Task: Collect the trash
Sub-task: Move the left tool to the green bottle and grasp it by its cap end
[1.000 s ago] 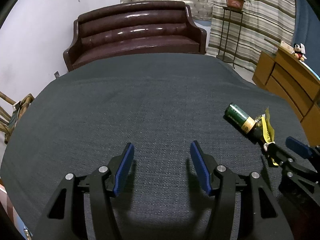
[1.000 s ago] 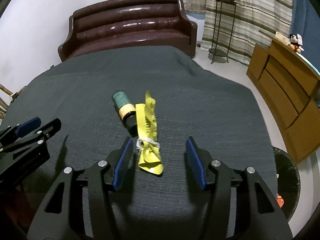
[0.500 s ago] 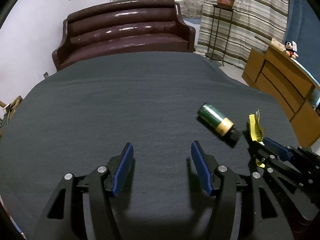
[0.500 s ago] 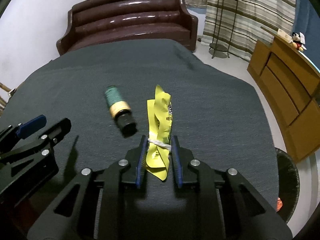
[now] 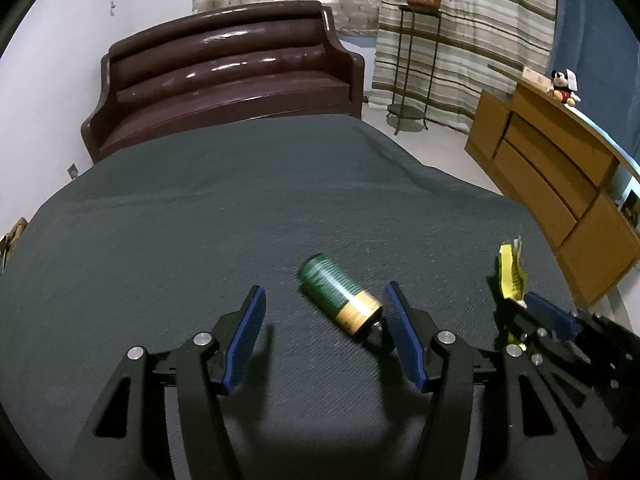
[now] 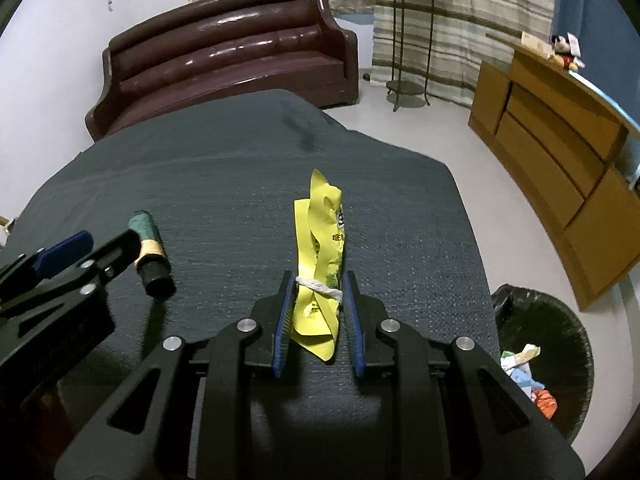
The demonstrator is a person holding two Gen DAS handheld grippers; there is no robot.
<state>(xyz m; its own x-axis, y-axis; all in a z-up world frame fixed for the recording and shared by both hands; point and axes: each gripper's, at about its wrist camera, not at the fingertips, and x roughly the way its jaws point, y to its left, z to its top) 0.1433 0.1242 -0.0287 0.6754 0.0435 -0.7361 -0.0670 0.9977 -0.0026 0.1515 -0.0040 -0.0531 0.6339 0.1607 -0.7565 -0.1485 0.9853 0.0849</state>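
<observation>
Over the dark grey cloth of the tabletop (image 5: 168, 220), the left gripper (image 5: 324, 332) hangs low with its jaws spread wide, nothing between the blue pads (image 5: 244, 336) pressed on anything. A green bottle (image 5: 340, 294) with a gold band and black cap lies on its side near the tabletop's near edge, cap toward the right-hand pad; from the left wrist view it seems to sit partly inside the gap, close to that pad, though I cannot tell whether they touch. In the right wrist view the same bottle (image 6: 150, 248) lies just beside the left tool's tip. Further right, the right gripper (image 6: 318, 304) has its jaws pinching a crumpled yellow wrapper (image 6: 320, 248) tied round its middle with white string (image 6: 320, 286); the wrapper stands up between the pads, and its far end reaches out over the cloth toward the right edge. Off the tabletop's right edge, on the pale floor, stands a dark bin (image 6: 568, 320) with scraps of paper and packaging in it. Beyond the far edge is a brown sofa (image 6: 224, 56), and a wooden cabinet (image 6: 560, 152) lines the right wall.
</observation>
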